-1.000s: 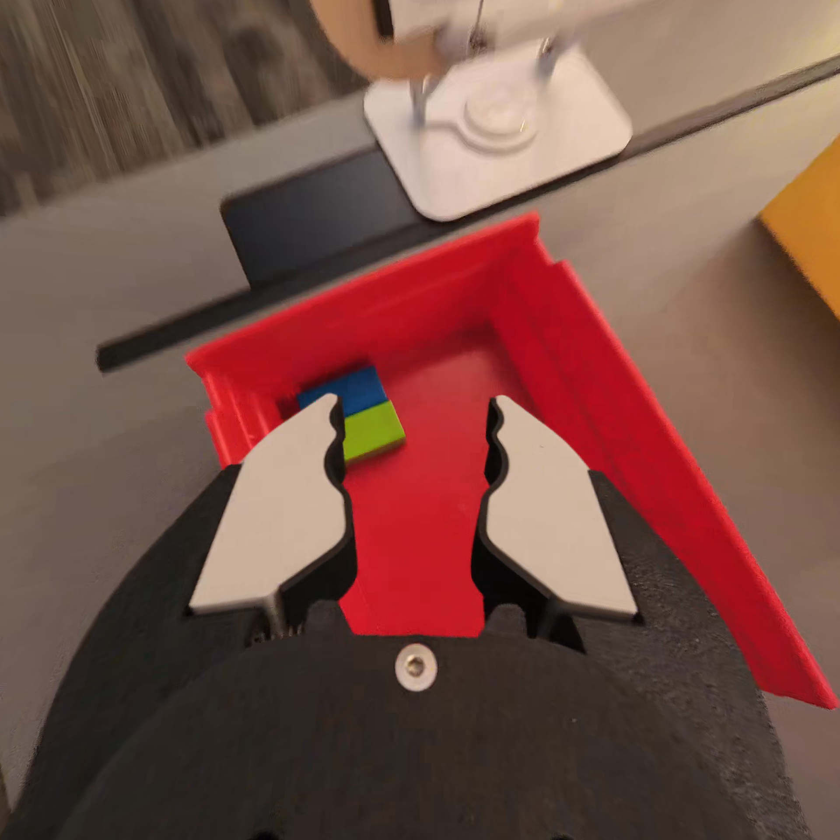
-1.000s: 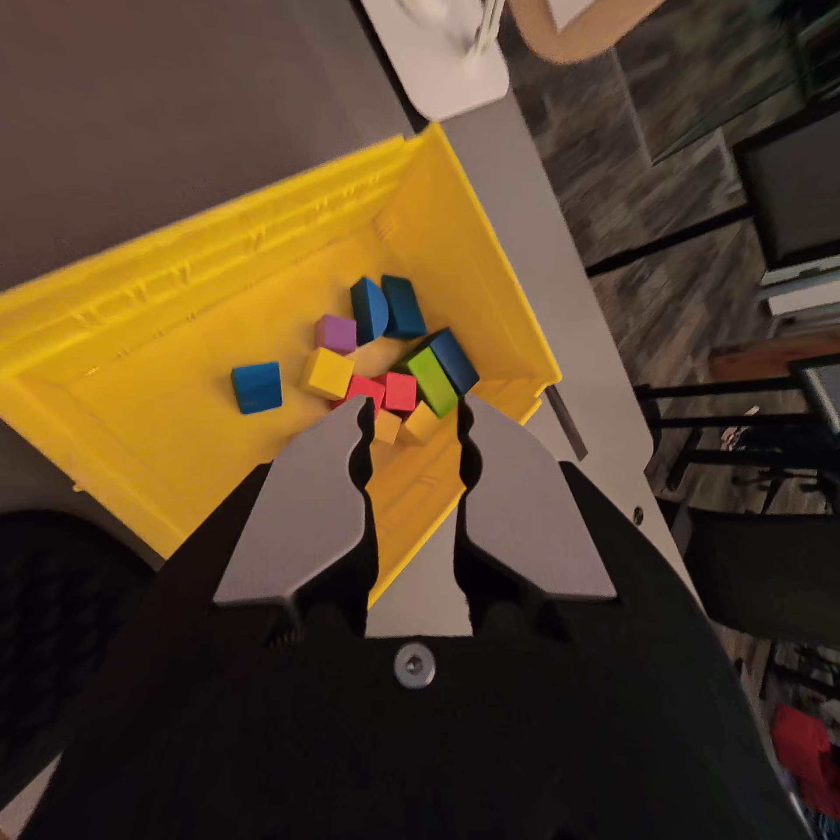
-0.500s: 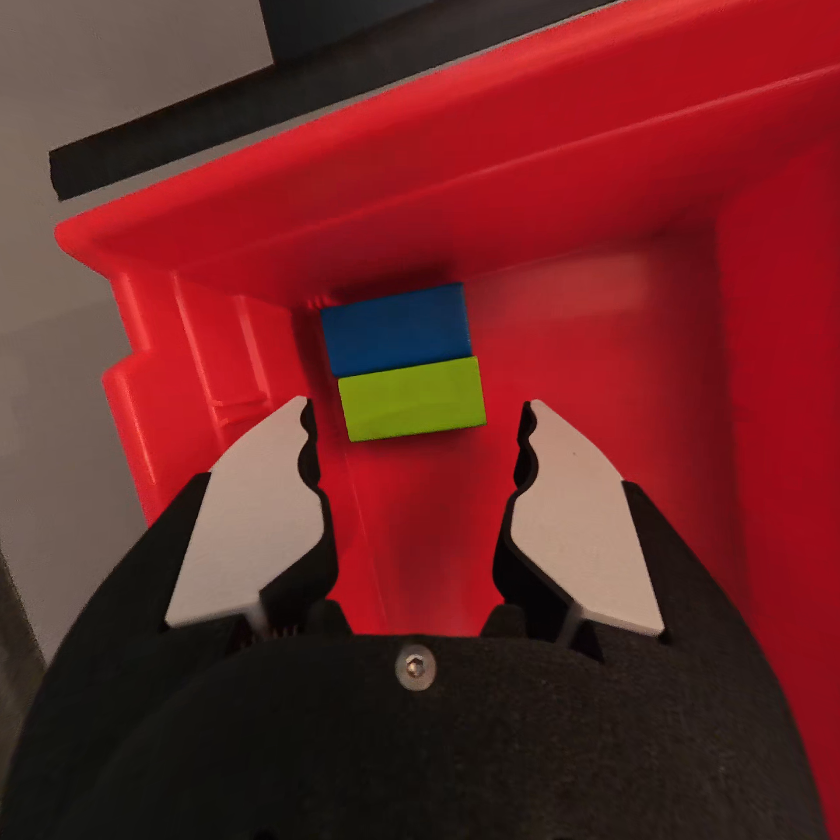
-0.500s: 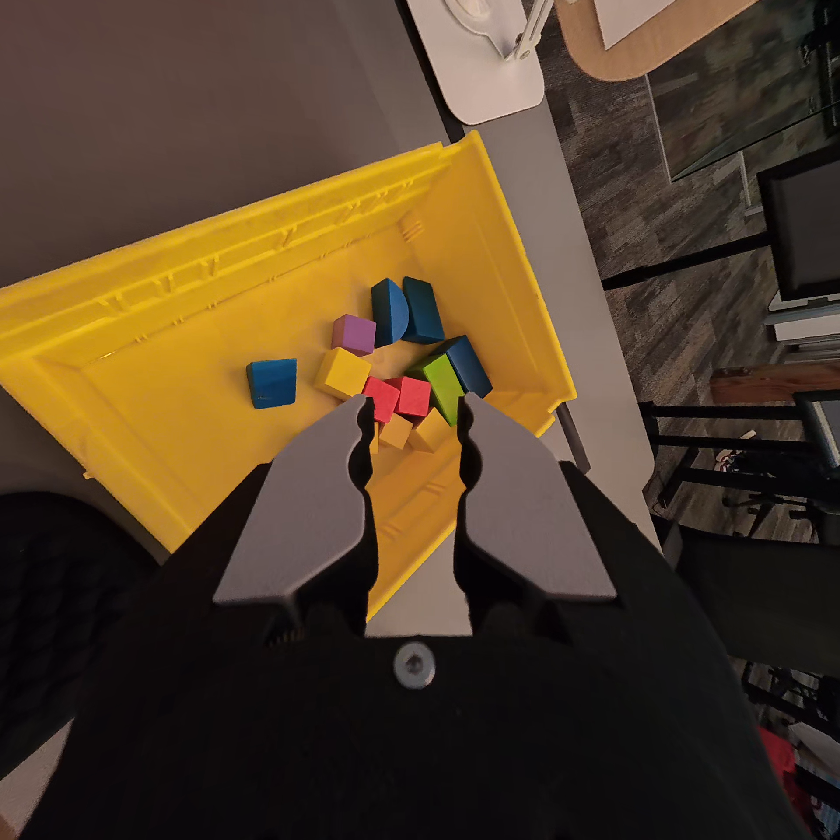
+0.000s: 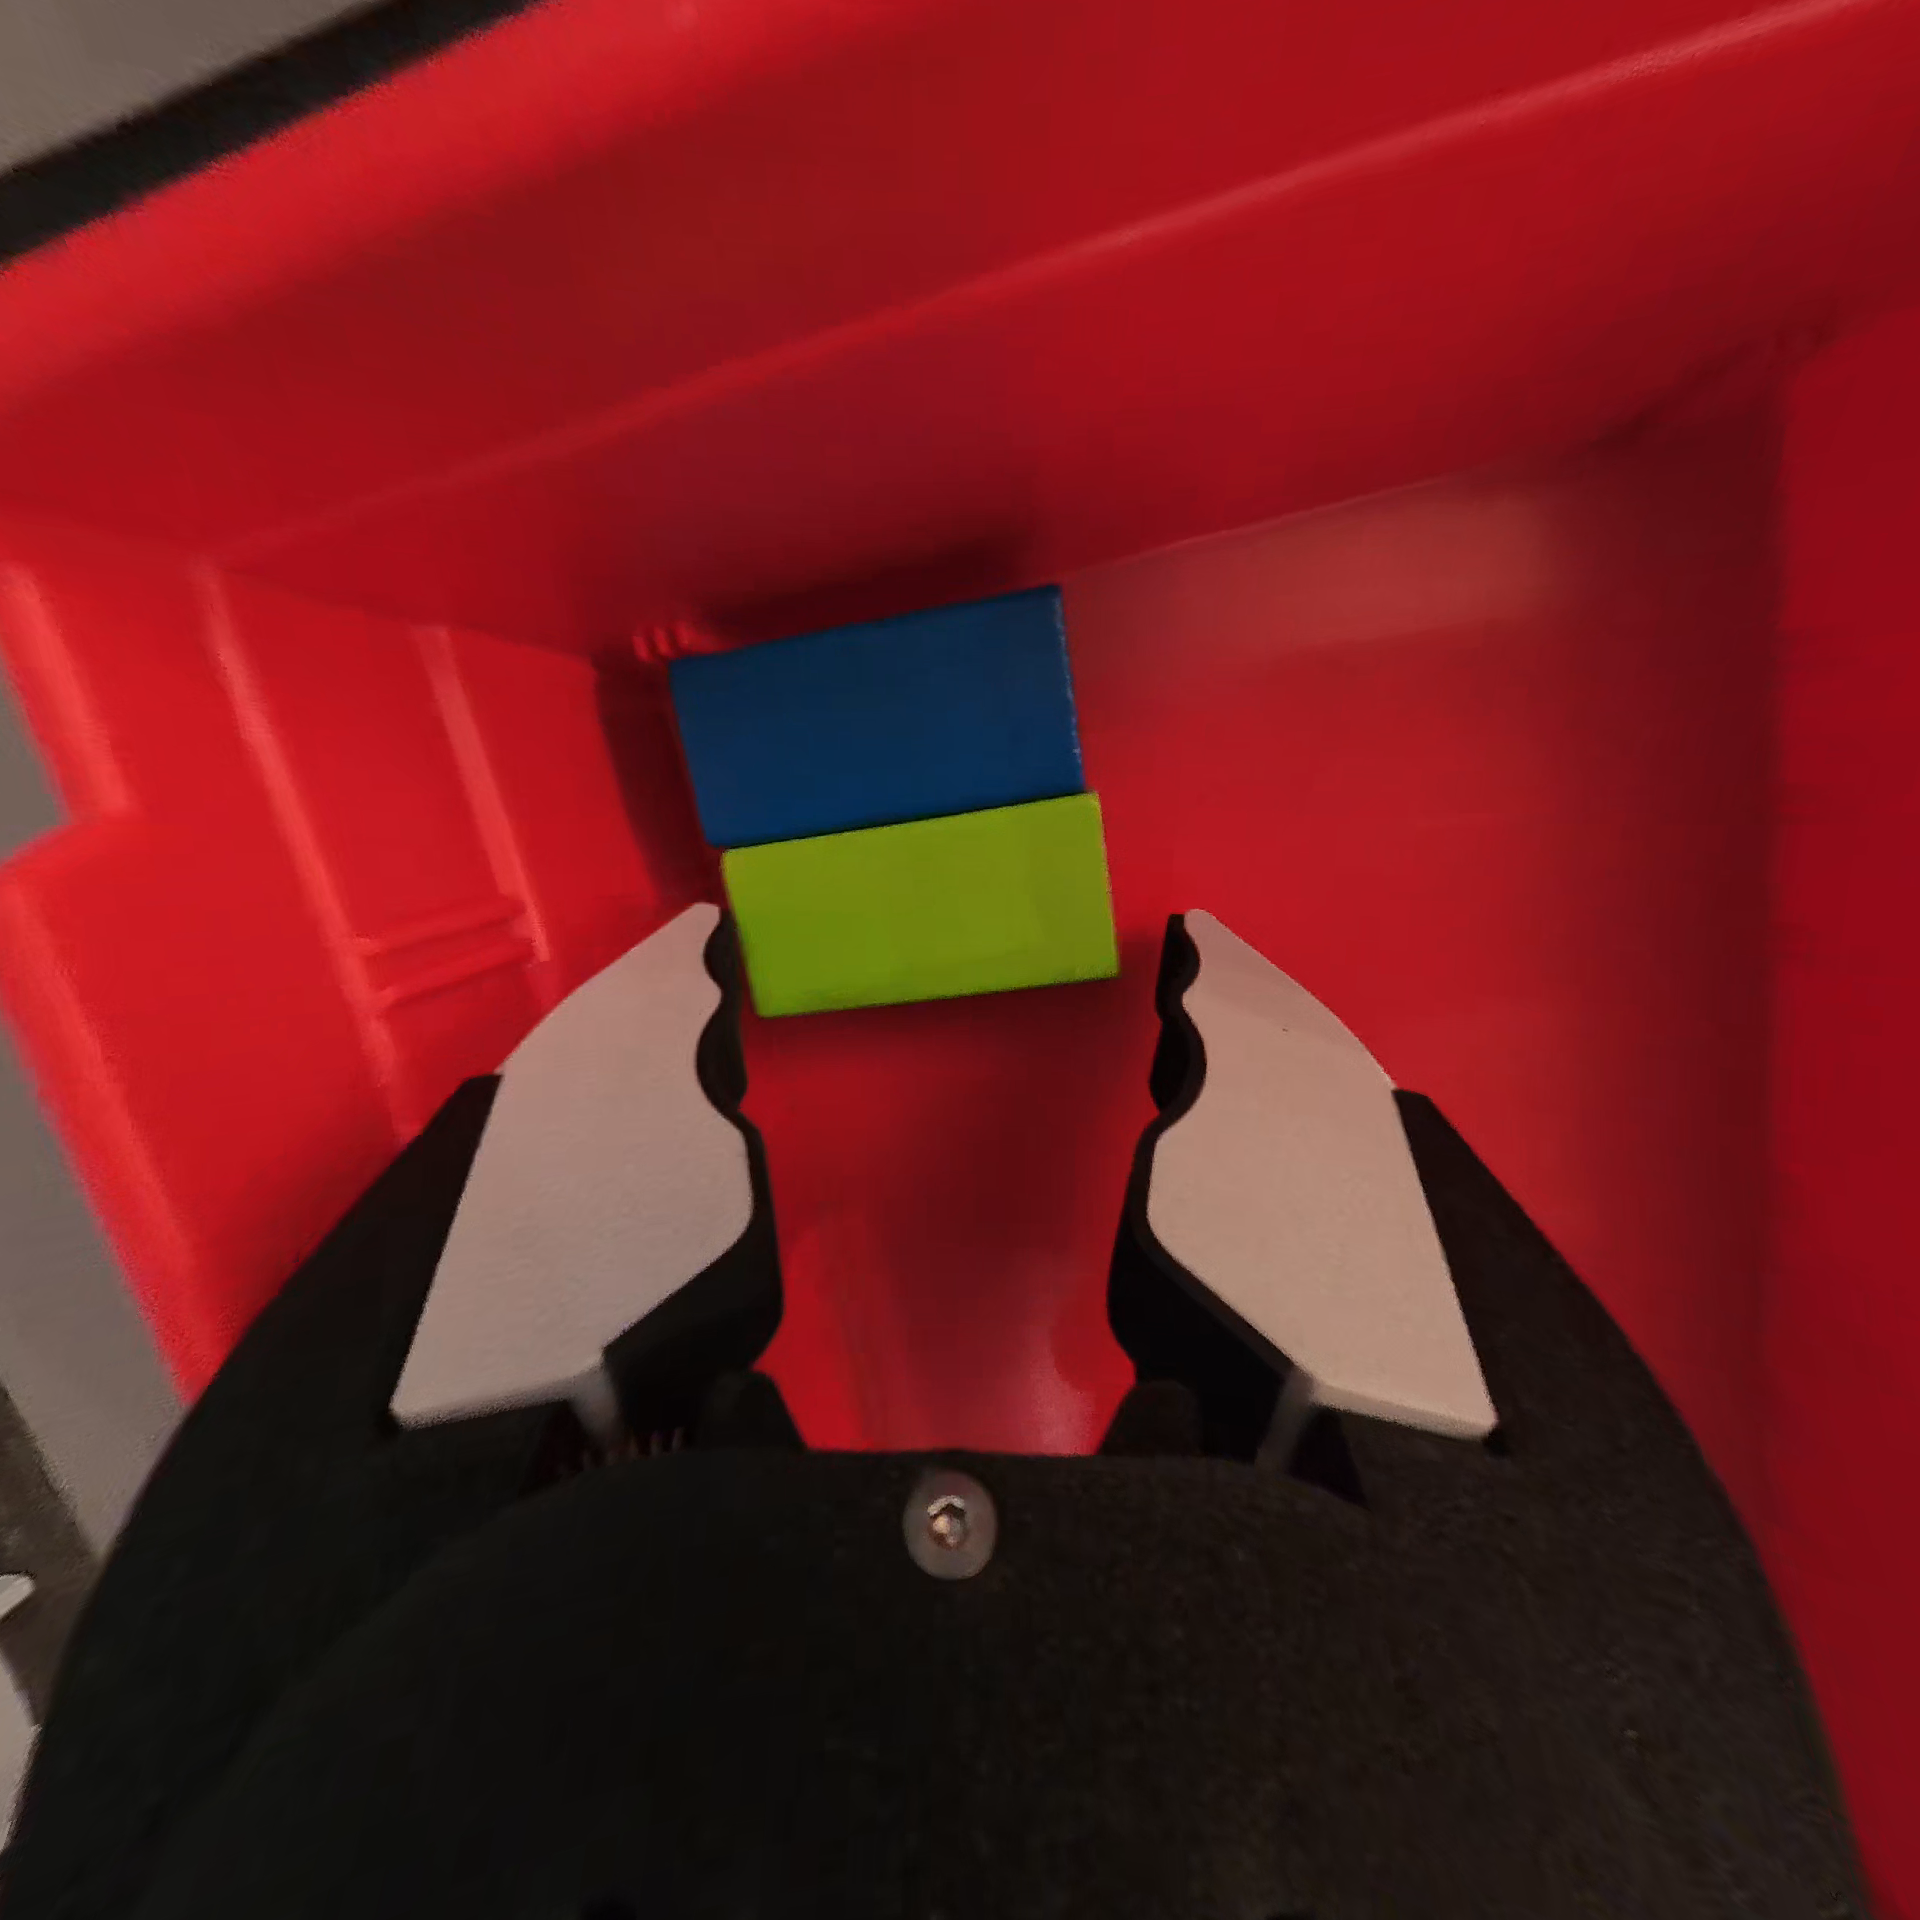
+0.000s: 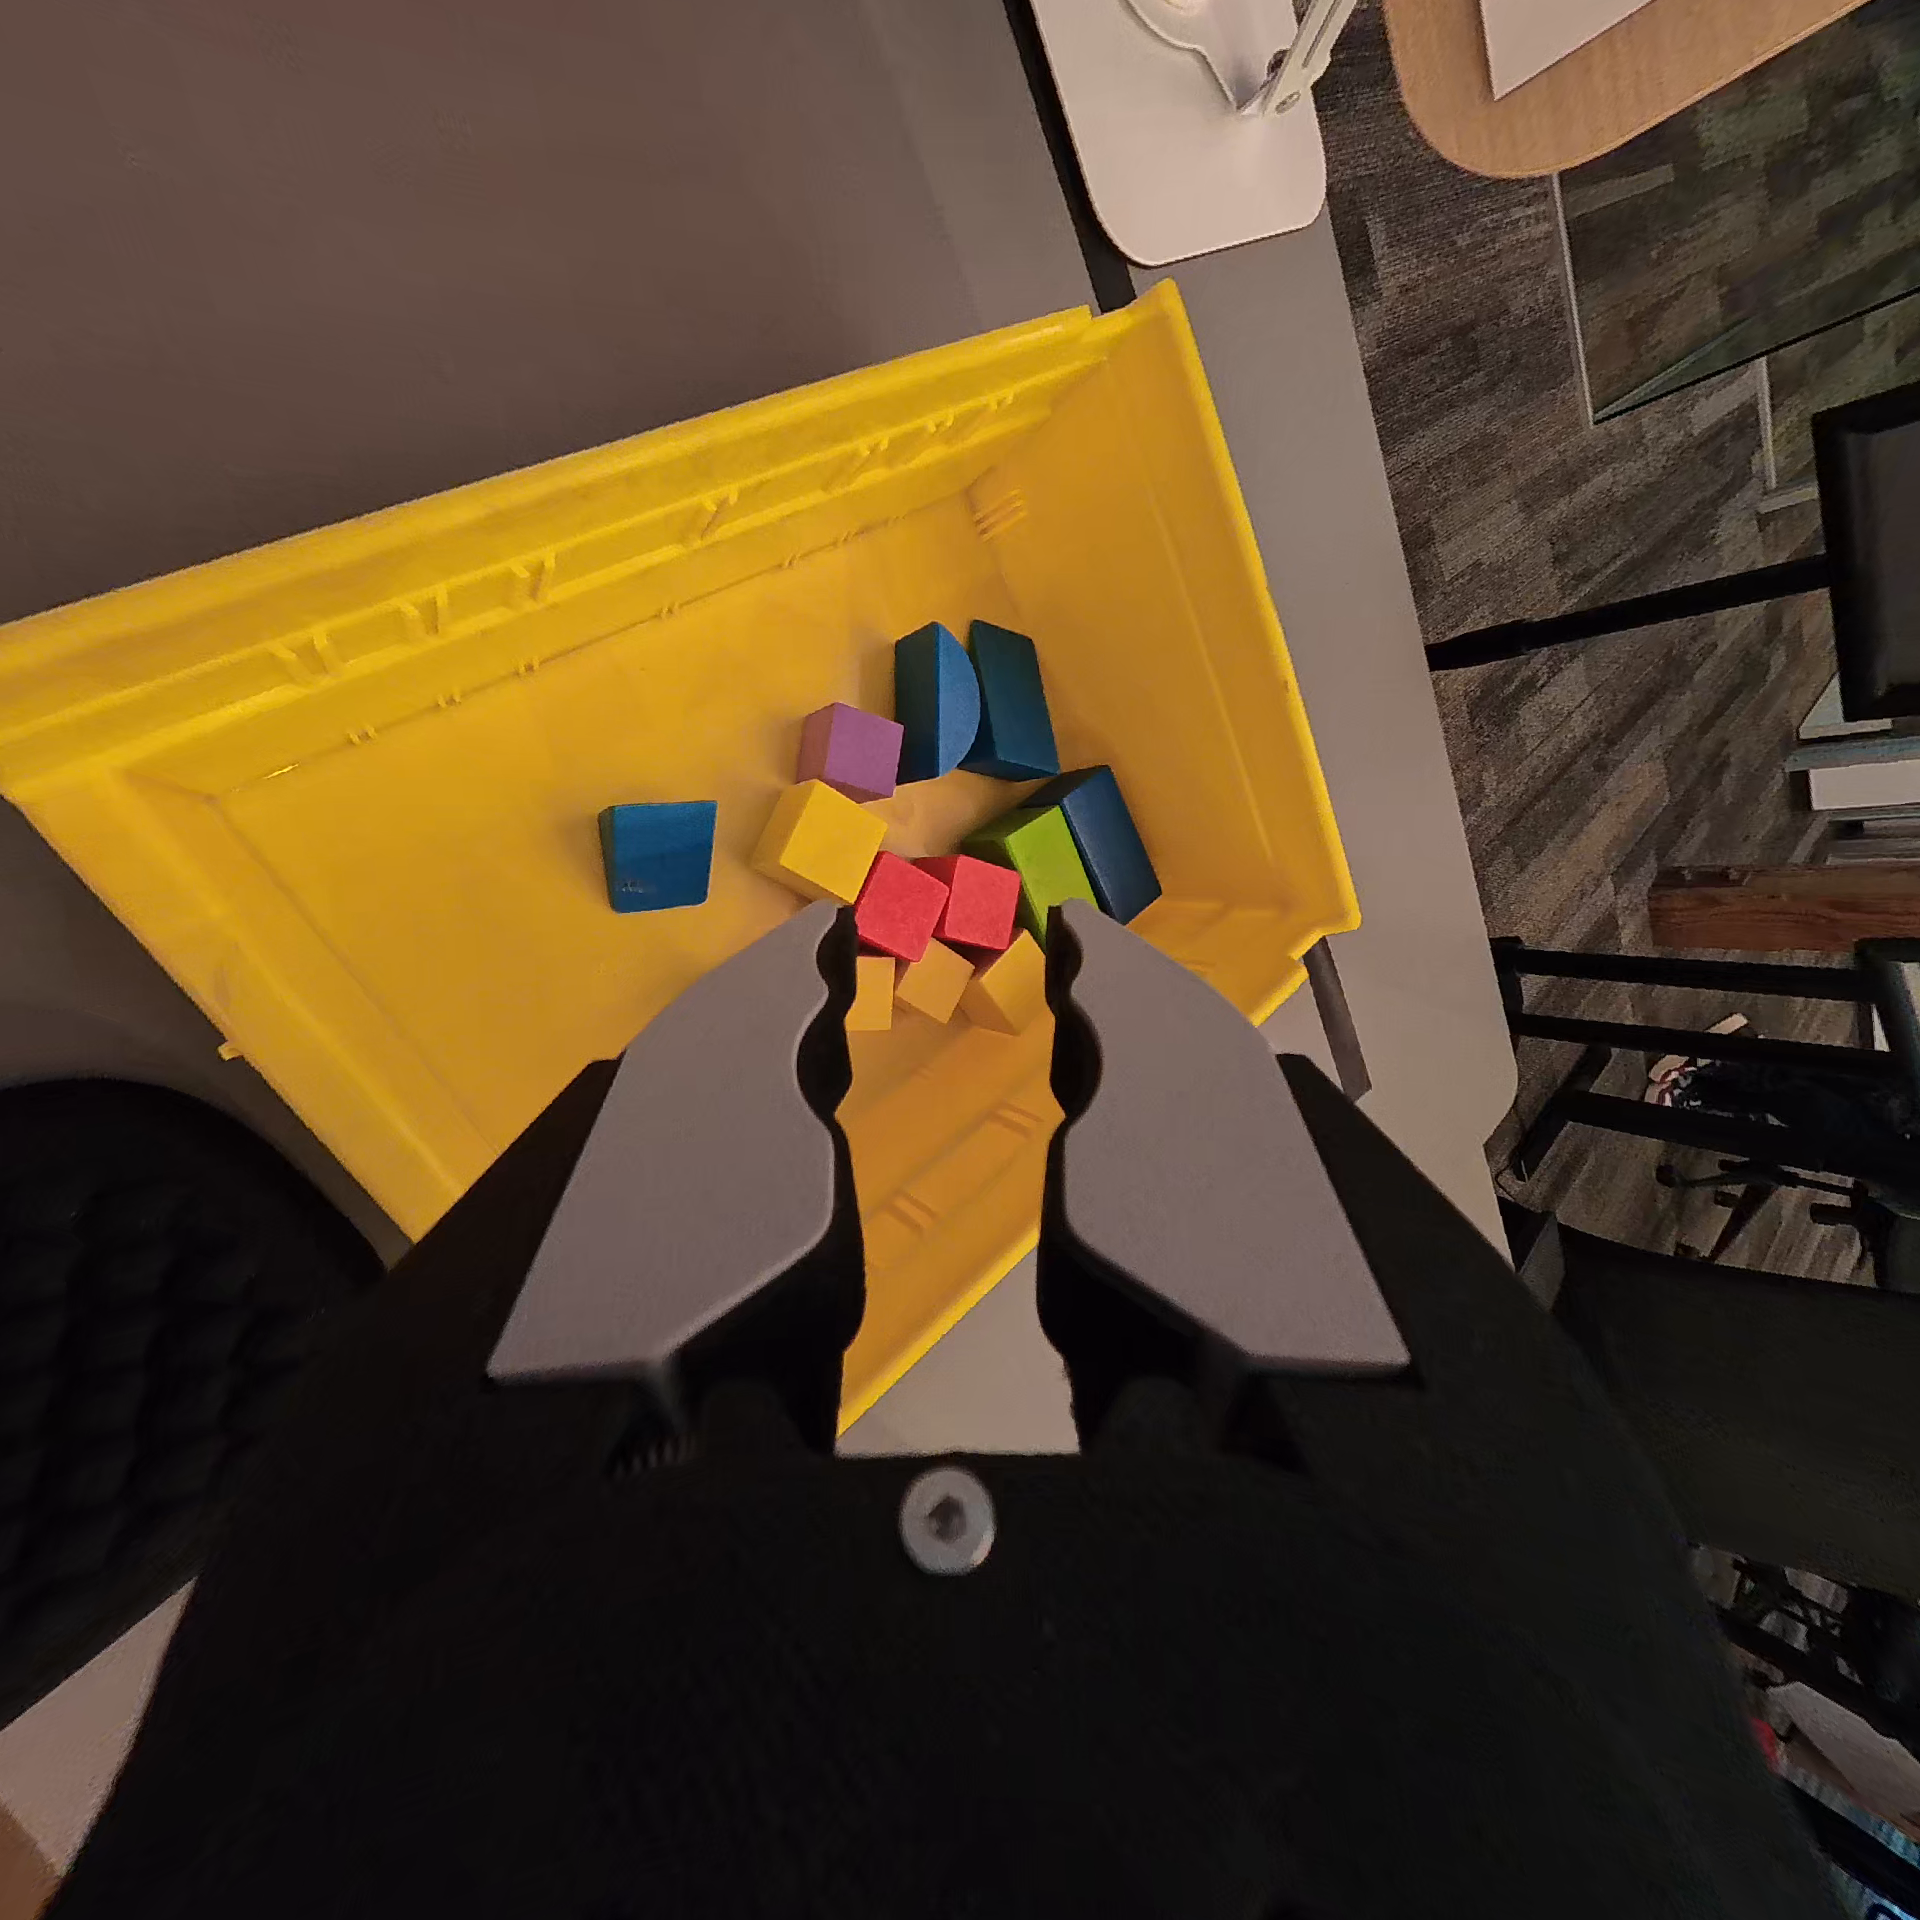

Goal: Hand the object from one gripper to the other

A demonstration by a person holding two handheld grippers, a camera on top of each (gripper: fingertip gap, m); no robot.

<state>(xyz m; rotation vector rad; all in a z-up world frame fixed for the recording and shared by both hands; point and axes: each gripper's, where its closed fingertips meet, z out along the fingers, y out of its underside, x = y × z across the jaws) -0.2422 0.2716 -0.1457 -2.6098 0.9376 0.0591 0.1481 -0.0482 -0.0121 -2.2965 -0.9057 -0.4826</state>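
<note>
In the left wrist view a green block lies on the floor of a red bin, touching a blue block that sits against the bin's far wall. My left gripper is open inside the bin, its fingertips at the near edge of the green block, one on each side. In the right wrist view my right gripper is open and empty, held above a yellow bin that holds several coloured blocks, among them two red cubes.
The yellow bin sits on a grey table near its right edge. A white stand base lies beyond the bin. Floor and dark furniture are off the table's right side. The red bin's walls enclose the left gripper closely.
My left gripper has moved down and forward into the red bin until its tips reach the green block. My right gripper has shifted a little over the yellow bin and stays open.
</note>
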